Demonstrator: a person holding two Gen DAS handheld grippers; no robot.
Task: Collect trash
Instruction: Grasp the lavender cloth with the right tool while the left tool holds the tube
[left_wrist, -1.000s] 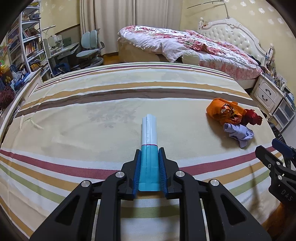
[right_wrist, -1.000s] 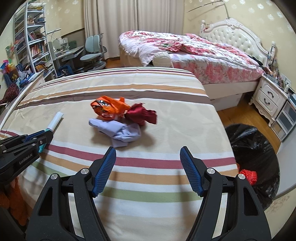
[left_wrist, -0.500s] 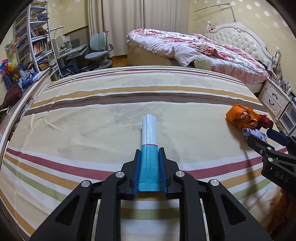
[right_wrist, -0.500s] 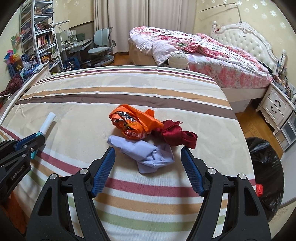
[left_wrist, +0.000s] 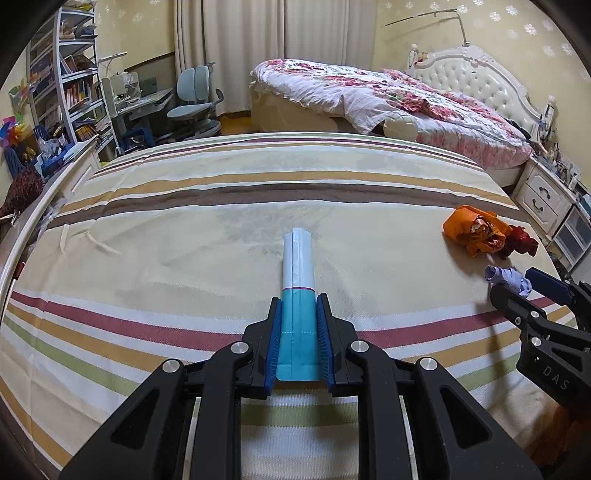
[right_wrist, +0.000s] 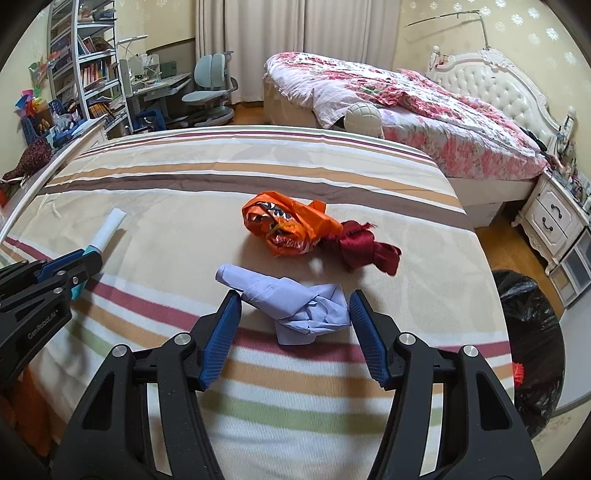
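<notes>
Trash lies on the striped bed (right_wrist: 295, 170): the right claw (right_wrist: 293, 332) straddles a crumpled lilac paper wad (right_wrist: 295, 306), its jaws just closing but not yet pressing. It should settle lower so both pads catch the bulk, not a loose flap. Beyond lie an orange wrapper (right_wrist: 284, 225) and red ribbon (right_wrist: 365, 251); the left claw (left_wrist: 297, 343) is clenched on a blue-and-white packet (left_wrist: 297, 280).

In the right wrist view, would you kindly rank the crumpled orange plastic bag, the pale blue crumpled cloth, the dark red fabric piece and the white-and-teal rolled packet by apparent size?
1. Pale blue crumpled cloth and crumpled orange plastic bag: alike; the cloth lies nearer the camera, so unranked.
2. Dark red fabric piece.
3. White-and-teal rolled packet, partly hidden.
</notes>
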